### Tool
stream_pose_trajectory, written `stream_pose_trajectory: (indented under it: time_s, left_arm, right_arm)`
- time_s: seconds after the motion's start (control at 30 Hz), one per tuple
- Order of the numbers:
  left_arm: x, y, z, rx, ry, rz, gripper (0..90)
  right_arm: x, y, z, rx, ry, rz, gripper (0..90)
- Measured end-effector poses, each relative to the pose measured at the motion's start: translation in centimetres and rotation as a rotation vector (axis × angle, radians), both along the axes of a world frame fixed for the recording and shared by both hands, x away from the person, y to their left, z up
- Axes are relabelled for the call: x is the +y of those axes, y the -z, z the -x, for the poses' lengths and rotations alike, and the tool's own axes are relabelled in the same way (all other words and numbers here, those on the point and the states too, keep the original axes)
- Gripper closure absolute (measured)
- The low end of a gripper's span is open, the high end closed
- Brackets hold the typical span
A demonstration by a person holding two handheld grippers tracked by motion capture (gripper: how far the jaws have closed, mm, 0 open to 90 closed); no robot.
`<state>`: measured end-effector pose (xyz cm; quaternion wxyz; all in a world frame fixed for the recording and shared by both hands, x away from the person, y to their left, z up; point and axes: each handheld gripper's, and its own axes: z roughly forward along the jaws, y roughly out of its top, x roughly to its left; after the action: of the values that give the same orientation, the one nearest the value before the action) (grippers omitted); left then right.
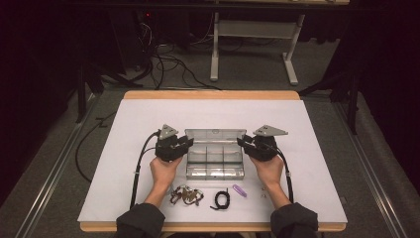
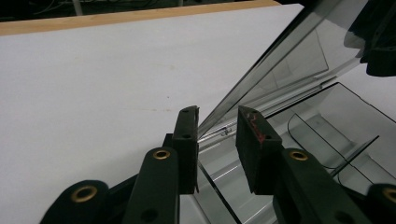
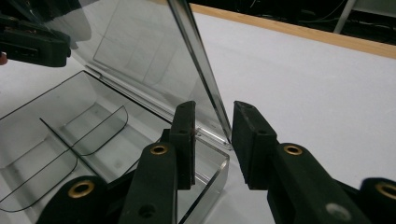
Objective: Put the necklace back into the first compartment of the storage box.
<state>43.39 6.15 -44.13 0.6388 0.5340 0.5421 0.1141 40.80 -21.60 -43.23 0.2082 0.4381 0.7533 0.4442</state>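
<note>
1. A clear plastic compartment box [image 1: 215, 159] sits at the middle of the white-topped desk [image 1: 124, 163]; its hinged lid [image 1: 215, 135] stands raised along the far edge; low dividers split the tray into sections.
2. The left tool [image 1: 182, 145] is at the box's left end, held in the person's left hand [image 1: 165, 168]; in the left gripper view its jaws stand a little apart, with the lid's edge [image 2: 261, 70] running into the gap between them; they grip nothing that can be seen.
3. The right tool [image 1: 246, 144] is at the box's right end, held in the right hand [image 1: 269, 168]; in the right gripper view its jaws are likewise partly open, either side of the lid's end [image 3: 201, 65].
4. On the near part of the desk lie a bunch of keys [image 1: 186, 195], a coiled black cord [image 1: 221, 199] and a small purple object [image 1: 239, 191], left to right, near one another.
</note>
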Motion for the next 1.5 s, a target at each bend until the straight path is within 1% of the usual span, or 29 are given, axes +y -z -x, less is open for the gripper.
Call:
stream_pose_trajectory:
  time_s: [0.1, 0.13, 0.2, 0.5, 0.6, 0.77, 1.0, 1.13, 1.23, 1.5]
  left_arm:
    - [-0.1, 0.2, -0.2, 0.006, -0.004, -0.004, 70.4]
    - [-0.1, 0.3, -0.2, 0.009, -0.004, -0.007, 70.7]
    - [-0.1, 0.4, -0.3, 0.011, -0.005, -0.011, 71.2]
    - [-0.1, 0.7, -0.6, 0.024, -0.009, -0.016, 72.5]
    - [-0.2, 0.7, -0.6, 0.025, -0.014, -0.006, 72.8]
    - [-0.2, 0.9, -0.8, 0.032, -0.016, -0.015, 73.8]
    - [-0.1, 1.0, -1.0, 0.038, -0.019, -0.004, 74.7]
    - [-0.2, 1.0, -1.2, 0.041, -0.020, -0.011, 75.2]
    - [-0.3, 0.9, -1.3, 0.037, -0.023, -0.030, 75.4]
    - [-0.5, 1.2, -1.7, 0.051, -0.032, -0.038, 76.0]
  right_arm:
    - [0.1, 0.1, -0.1, 0.002, 0.004, 0.008, 71.8]
    - [0.2, 0.2, -0.2, 0.003, 0.010, 0.022, 71.9]
    - [0.3, 0.2, -0.2, 0.002, 0.010, 0.027, 72.1]
    - [0.4, 0.4, -0.5, 0.011, 0.021, 0.029, 72.5]
    - [0.4, 0.5, -0.6, 0.014, 0.021, 0.030, 72.6]
    - [0.4, 0.6, -0.8, 0.022, 0.026, 0.032, 72.9]
    - [0.6, 1.0, -1.1, 0.037, 0.033, 0.044, 73.0]
    - [0.7, 1.1, -1.3, 0.041, 0.033, 0.050, 73.1]
    - [0.8, 1.3, -1.4, 0.044, 0.037, 0.057, 73.1]
    - [0.7, 1.6, -1.7, 0.052, 0.045, 0.069, 73.3]
